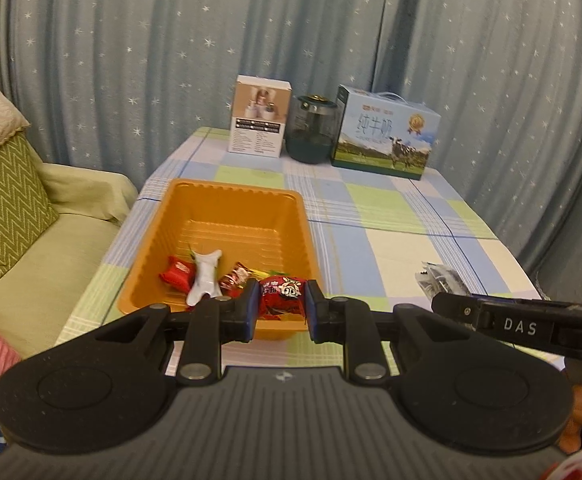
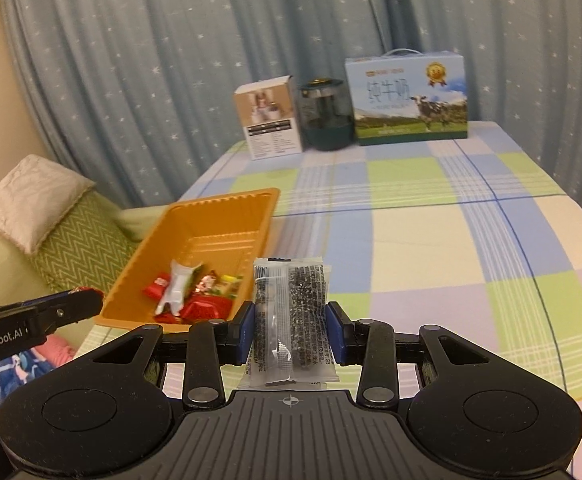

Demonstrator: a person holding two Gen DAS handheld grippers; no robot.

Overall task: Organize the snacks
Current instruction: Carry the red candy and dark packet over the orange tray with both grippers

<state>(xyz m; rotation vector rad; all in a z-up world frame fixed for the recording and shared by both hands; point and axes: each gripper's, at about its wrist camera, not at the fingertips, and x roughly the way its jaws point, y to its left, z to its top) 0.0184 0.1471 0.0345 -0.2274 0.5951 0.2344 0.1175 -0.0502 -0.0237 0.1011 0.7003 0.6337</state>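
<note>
Between my left fingers [image 1: 281, 307] I pinched a red snack packet [image 1: 281, 295] above the near end of the orange tray [image 1: 231, 200]; its lower edge hid behind them. My right fingers [image 2: 289, 326] clamped a clear packet of dark seeds [image 2: 291, 312] over the checked tabletop [image 2: 451, 240], beside the tray. Only the left view caught this packet's corner; loose sweets [image 1: 207, 276] lay in the tray.

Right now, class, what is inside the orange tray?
Inside the orange tray lie a red candy, a white wrapper and a dark red sweet. The left gripper and its red snack packet hide the near corner.
</note>
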